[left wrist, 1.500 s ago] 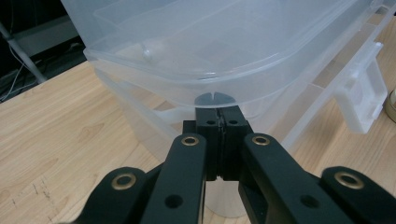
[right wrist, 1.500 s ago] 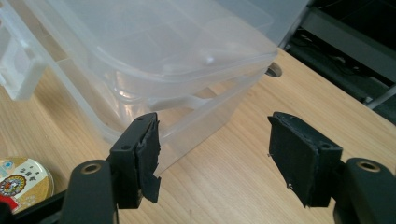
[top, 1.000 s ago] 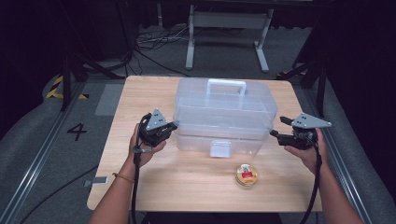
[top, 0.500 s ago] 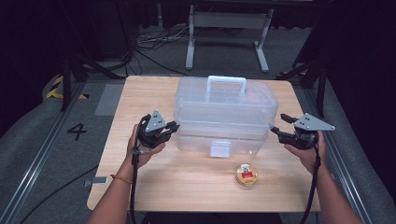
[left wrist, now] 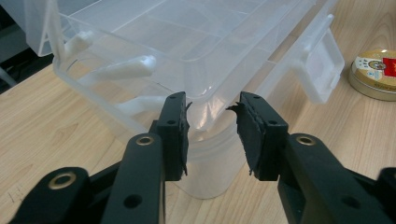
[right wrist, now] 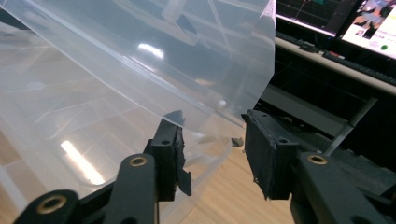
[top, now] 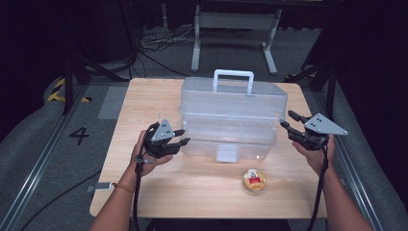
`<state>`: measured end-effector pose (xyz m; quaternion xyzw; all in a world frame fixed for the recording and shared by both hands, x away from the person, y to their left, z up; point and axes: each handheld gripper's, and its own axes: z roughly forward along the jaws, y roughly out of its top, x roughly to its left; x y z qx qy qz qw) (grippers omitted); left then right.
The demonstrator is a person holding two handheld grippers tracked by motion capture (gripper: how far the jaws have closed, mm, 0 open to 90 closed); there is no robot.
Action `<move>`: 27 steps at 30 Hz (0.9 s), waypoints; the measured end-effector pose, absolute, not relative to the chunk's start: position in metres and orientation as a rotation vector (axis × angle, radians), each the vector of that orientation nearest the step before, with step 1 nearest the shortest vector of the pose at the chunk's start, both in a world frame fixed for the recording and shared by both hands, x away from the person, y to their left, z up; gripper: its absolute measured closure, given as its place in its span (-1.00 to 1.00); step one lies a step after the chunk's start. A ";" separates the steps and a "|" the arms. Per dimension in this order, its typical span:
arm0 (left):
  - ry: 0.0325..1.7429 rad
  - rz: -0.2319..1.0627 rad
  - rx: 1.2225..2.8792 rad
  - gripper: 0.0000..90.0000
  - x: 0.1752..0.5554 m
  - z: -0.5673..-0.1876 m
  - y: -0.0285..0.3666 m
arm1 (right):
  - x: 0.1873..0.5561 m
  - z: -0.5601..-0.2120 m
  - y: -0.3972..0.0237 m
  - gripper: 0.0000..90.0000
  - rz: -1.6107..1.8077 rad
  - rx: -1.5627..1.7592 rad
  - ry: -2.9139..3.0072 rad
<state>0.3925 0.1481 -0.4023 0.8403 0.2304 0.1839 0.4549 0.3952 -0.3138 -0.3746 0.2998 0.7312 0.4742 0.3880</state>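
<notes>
Left claw (top: 182,136): released. Jaws just opened from a clenched state and now straddle the near left corner of the clear rectangular plastic storage box (top: 231,120) without pressing on it.

Right claw (top: 287,119): jaws just narrowed around the thin right end edge of the box, with one pad clear of the plastic; treat as not yet clamped.

Likely meaning: grip passing from left side to right.

Box: translucent, white top handle, front latch, apparently empty. Position: middle of wooden bench (top: 144,101), towards far edge.
</notes>
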 end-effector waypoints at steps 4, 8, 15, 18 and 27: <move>0.559 0.454 2.083 0.38 0.391 -0.401 0.148 | 0.397 -0.371 -0.312 0.43 1.198 0.750 1.839; 0.548 0.455 2.086 0.39 0.390 -0.399 0.148 | 0.398 -0.367 -0.308 0.49 1.210 0.743 1.826; 0.513 0.466 2.095 0.39 0.385 -0.395 0.146 | 0.400 -0.361 -0.300 0.57 1.187 0.741 1.799; 0.498 0.468 2.119 0.38 0.384 -0.396 0.142 | 0.402 -0.360 -0.299 0.59 1.181 0.760 1.782; 0.419 0.468 2.199 0.29 0.386 -0.398 0.119 | 0.408 -0.357 -0.295 0.65 1.154 0.812 1.746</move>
